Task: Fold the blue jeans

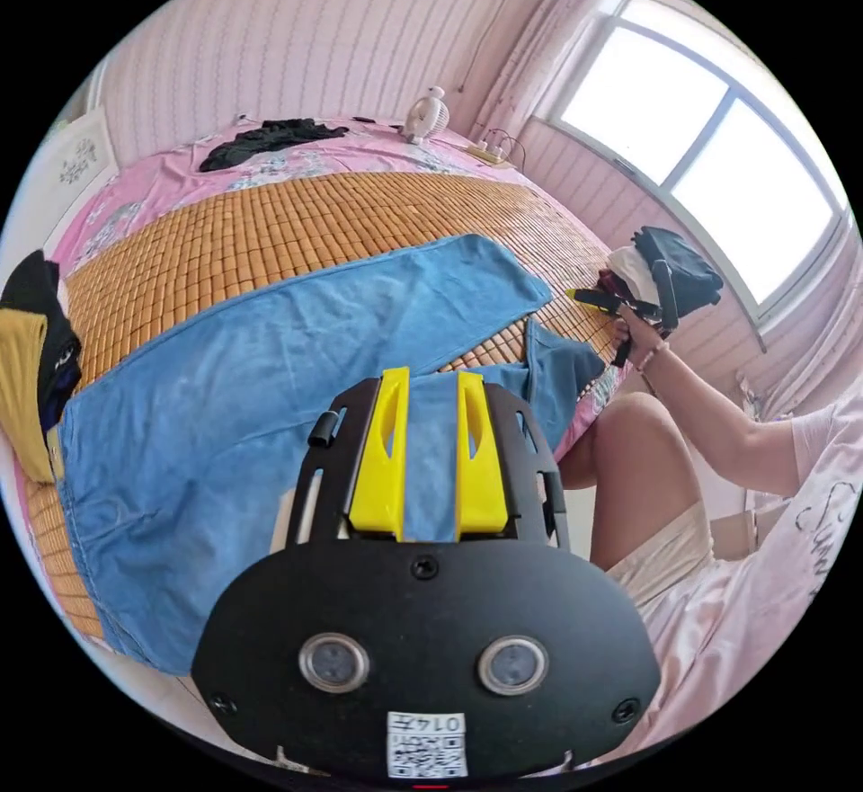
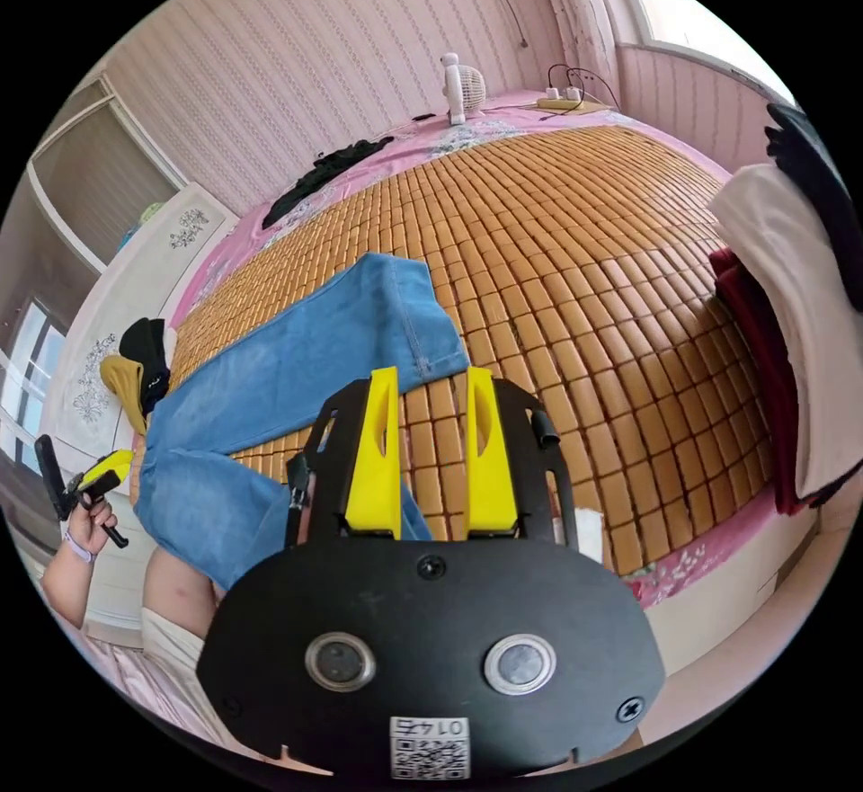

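The blue jeans (image 1: 270,360) lie spread across the bamboo mat (image 1: 270,235) on the bed, one leg stretched out flat and the other hanging over the near edge. My left gripper (image 1: 431,376) hovers over the jeans, its yellow jaws apart with nothing between them. A hand holds my right gripper (image 1: 595,298) at the bed's edge by the leg ends. In the right gripper view the jeans (image 2: 297,360) run off to the left, and my right gripper (image 2: 431,374) stands open above the mat (image 2: 584,271), just beside a leg hem. A hand holds my left gripper (image 2: 88,479) at far left.
A stack of white, dark red and black clothes (image 2: 791,307) sits on the bed's corner. A yellow and black garment (image 1: 36,360) lies by the jeans' waist. A black garment (image 1: 270,137), a small fan (image 1: 427,116) and a power strip (image 1: 490,154) lie at the far side.
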